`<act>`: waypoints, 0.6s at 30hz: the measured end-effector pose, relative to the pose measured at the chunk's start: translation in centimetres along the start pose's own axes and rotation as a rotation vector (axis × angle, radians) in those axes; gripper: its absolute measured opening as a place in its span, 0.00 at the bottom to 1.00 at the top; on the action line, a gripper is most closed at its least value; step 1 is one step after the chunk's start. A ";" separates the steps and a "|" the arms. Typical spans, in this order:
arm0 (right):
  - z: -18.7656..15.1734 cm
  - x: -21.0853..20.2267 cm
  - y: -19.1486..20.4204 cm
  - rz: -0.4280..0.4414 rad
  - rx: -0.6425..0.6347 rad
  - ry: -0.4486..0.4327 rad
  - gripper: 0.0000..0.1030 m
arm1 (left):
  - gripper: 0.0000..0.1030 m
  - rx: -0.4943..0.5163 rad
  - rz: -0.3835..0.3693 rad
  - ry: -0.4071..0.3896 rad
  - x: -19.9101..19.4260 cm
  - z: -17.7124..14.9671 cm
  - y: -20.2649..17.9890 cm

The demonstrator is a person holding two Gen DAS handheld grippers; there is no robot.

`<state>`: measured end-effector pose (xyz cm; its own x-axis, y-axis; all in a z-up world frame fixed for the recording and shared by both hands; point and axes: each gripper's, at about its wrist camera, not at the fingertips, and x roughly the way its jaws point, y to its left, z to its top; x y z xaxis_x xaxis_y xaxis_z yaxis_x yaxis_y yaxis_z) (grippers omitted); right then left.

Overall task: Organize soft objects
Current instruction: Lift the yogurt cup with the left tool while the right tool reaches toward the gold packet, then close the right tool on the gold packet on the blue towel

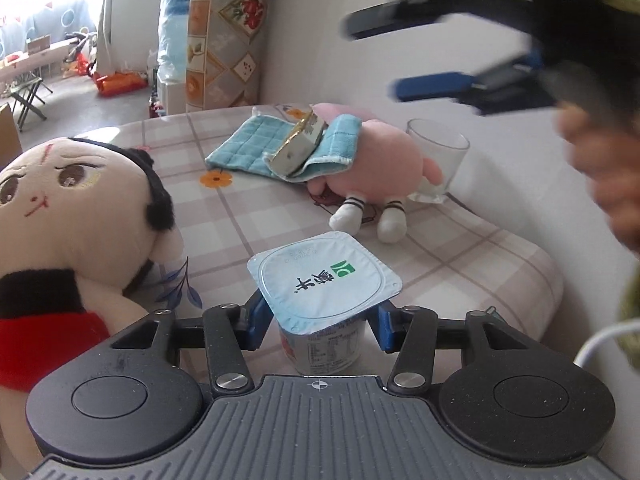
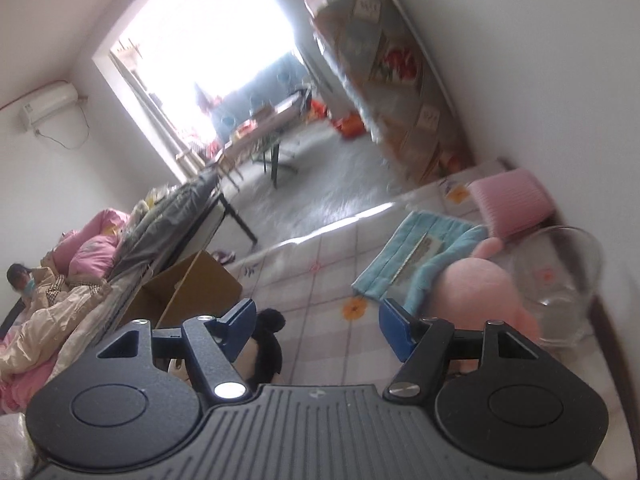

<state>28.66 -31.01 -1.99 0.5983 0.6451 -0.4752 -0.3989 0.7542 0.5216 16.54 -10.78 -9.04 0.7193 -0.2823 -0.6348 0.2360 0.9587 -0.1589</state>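
left gripper (image 1: 318, 326) clamps yogurt cup (image 1: 324, 304) near table edge (image 1: 532, 276); right gripper (image 2: 316, 330) spread, empty, above pink plush (image 2: 480, 300)

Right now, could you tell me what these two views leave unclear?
- Left wrist: right gripper motion-blurred.
- Left wrist: pink plush head hidden under blue towel.
- Left wrist: yogurt cup base hidden by the gripper body.
- Right wrist: doll mostly hidden behind that gripper.

Blown-out window (image 2: 208, 40) glare, motion blur, fisheye

Both wrist views: shared teal cloth (image 1: 256, 148)
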 end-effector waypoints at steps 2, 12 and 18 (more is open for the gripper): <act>1.1 2.1 -0.6 -0.001 0.028 0.048 0.62 | 0.48 0.008 -0.001 -0.003 -0.3 -0.4 0.0; 4.7 10.4 -4.2 -0.178 0.102 0.215 0.55 | 0.48 -0.006 -0.034 -0.012 -1.4 -1.1 0.8; 5.4 12.4 -4.3 -0.258 0.102 0.280 0.53 | 0.48 -0.022 -0.055 -0.013 -1.6 -1.2 1.3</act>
<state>41.56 -26.87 -6.28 0.4515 0.4548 -0.7677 -0.1802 0.8891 0.4207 14.93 -9.01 -9.19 0.7138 -0.3348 -0.6151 0.2611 0.9422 -0.2098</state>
